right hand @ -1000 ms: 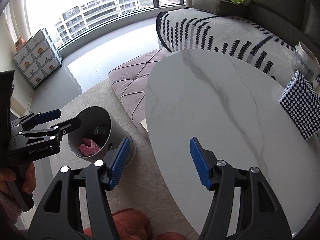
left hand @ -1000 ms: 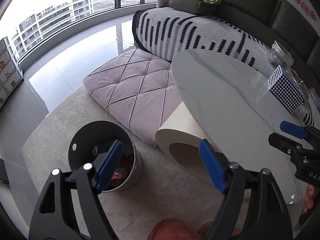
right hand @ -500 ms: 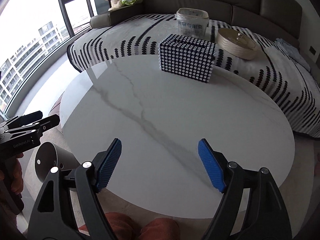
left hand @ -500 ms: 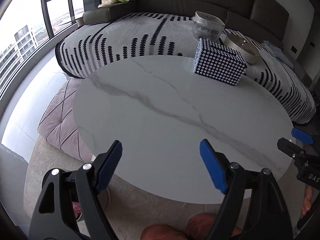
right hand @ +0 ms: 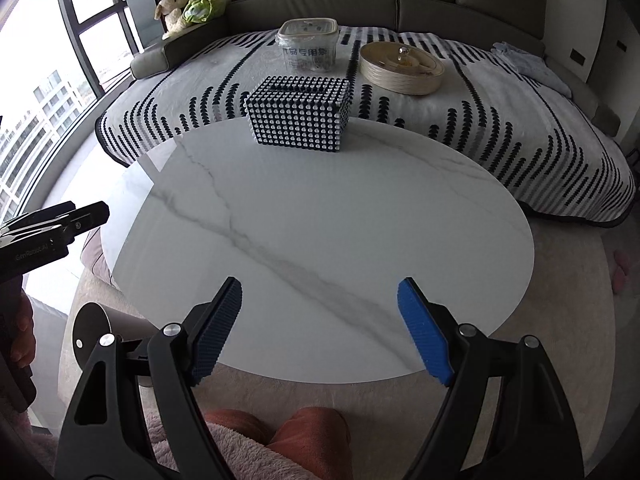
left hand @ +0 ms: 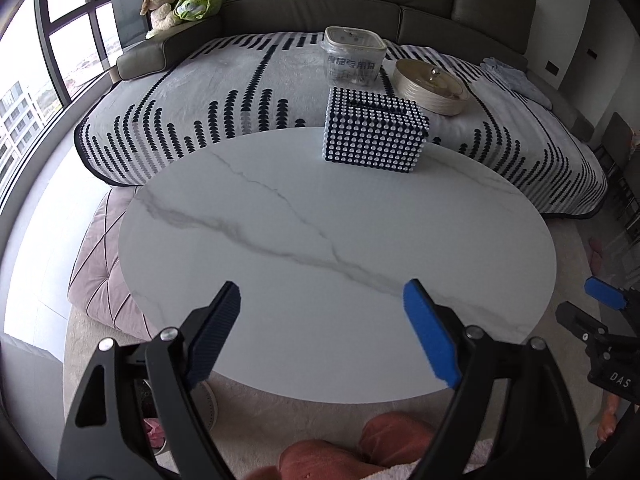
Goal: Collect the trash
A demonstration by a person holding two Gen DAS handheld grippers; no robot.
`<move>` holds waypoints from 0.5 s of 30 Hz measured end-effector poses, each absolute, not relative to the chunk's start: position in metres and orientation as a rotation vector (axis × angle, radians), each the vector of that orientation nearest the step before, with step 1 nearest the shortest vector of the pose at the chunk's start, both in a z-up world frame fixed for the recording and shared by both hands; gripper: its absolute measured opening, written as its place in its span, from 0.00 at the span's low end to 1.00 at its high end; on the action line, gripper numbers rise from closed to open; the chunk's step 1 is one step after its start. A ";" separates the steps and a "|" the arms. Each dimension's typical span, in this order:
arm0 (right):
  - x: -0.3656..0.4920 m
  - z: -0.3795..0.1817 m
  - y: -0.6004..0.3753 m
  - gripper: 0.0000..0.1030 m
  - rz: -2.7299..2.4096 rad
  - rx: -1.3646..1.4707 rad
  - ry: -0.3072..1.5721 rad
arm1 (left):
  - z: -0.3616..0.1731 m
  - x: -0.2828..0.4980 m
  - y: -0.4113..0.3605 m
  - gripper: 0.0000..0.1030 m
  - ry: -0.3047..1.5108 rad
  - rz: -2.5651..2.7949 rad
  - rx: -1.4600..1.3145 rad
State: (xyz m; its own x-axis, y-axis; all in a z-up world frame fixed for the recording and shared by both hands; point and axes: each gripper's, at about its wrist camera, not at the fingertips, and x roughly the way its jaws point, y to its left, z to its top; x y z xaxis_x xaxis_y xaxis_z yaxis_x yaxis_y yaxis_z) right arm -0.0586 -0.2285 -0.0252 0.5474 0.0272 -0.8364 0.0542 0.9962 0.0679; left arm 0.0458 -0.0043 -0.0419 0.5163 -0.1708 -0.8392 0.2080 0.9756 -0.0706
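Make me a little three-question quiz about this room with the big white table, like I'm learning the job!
1. True or false: the dotted navy-and-white box stands on the oval white marble table.
2. What sits beside the clear plastic lidded tub on the striped sofa blanket?
A. a round cream dish with a glass lid
B. a red kettle
C. a laptop
3. Fill in: the left tool and right tool hold ____ between their blue pads.

Key: 1 true; 2 A; 3 nothing. The left tool's jaws are opening just now.
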 end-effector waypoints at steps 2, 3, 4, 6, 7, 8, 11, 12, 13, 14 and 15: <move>-0.060 -0.019 -0.228 0.75 0.002 0.094 1.001 | -0.039 0.042 -0.005 0.83 1.028 -0.234 0.041; -0.060 -0.017 -0.227 0.75 0.016 0.101 1.009 | -0.038 0.041 -0.006 0.84 1.041 -0.235 0.048; -0.061 -0.014 -0.228 0.75 0.030 0.108 1.015 | -0.037 0.039 -0.007 0.84 1.053 -0.239 0.057; -0.063 -0.009 -0.227 0.75 0.050 0.113 1.024 | -0.036 0.037 -0.008 0.84 1.073 -0.242 0.083; -0.063 -0.006 -0.226 0.75 0.052 0.110 1.026 | -0.036 0.035 -0.008 0.84 1.082 -0.242 0.099; -0.064 -0.003 -0.224 0.75 0.052 0.101 1.026 | -0.035 0.035 -0.009 0.84 1.091 -0.240 0.112; -0.066 0.006 -0.221 0.75 0.054 0.083 1.014 | -0.028 0.031 -0.008 0.84 1.095 -0.229 0.126; -0.066 0.009 -0.220 0.75 0.056 0.077 1.011 | -0.025 0.031 -0.007 0.84 1.089 -0.222 0.129; -0.066 0.013 -0.219 0.75 0.057 0.069 1.005 | -0.020 0.029 -0.007 0.84 1.081 -0.215 0.136; -0.066 0.017 -0.218 0.75 0.056 0.061 1.000 | -0.016 0.029 -0.006 0.84 1.072 -0.208 0.145; -0.068 0.020 -0.217 0.75 0.054 0.054 0.996 | -0.012 0.027 -0.005 0.84 1.066 -0.201 0.156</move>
